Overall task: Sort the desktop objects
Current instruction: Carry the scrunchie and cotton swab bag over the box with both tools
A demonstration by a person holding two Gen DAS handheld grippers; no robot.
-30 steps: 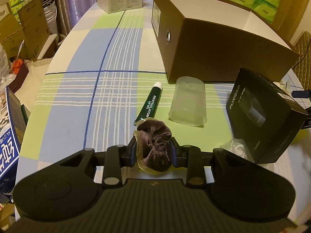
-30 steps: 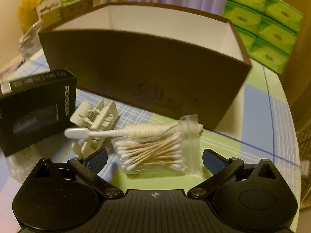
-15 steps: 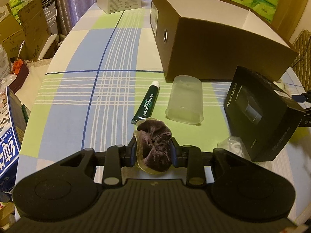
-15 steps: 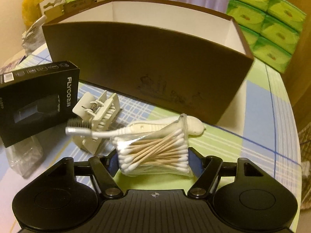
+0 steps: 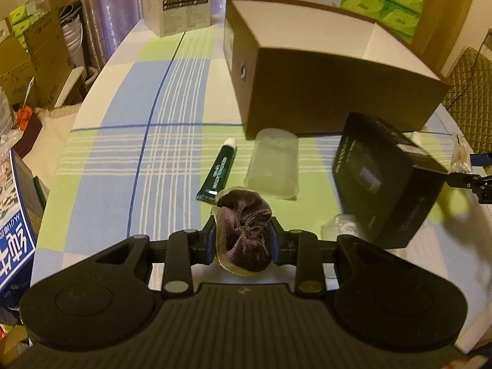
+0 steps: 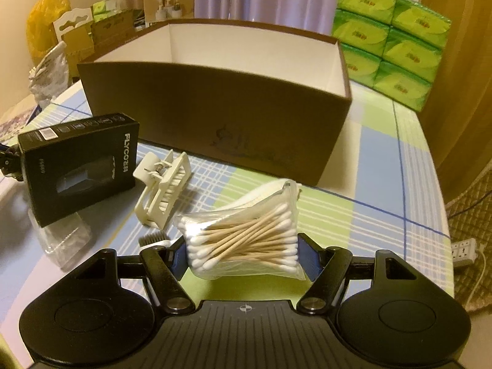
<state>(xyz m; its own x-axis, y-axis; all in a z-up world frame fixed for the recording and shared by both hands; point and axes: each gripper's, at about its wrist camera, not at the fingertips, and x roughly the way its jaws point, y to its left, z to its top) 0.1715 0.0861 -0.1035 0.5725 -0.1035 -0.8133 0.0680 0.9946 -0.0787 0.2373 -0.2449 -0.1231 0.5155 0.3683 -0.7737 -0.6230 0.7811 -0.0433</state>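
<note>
Between the pads of the left gripper [image 5: 243, 240]: a dark brown velvet scrunchie [image 5: 246, 230] in a clear wrapper, clamped firm; the right gripper [image 6: 243, 253] is clenched on a bag of cotton swabs [image 6: 246, 241]. Step in hand, by judgement: both picks made, carry to the brown cardboard box [image 6: 221, 113], which stands ahead of both tongs w/ open top and a white interior that looks empty. Next move calls for lift above the near rim, then release inside. Obstacles ahead of left tongs: green lip-gel tube [image 5: 218, 170], inverted clear cup [image 5: 273, 166]; to their right, black FLYCO box [image 5: 384, 178]. Ahead-left of right tongs: cream hair claw [image 6: 163, 190], toothbrush [image 6: 153, 240] partly under the bag. Room ahead-right of the right tongs is open; the tablecloth [image 5: 138, 153] edge curves away left of the left tongs.
</note>
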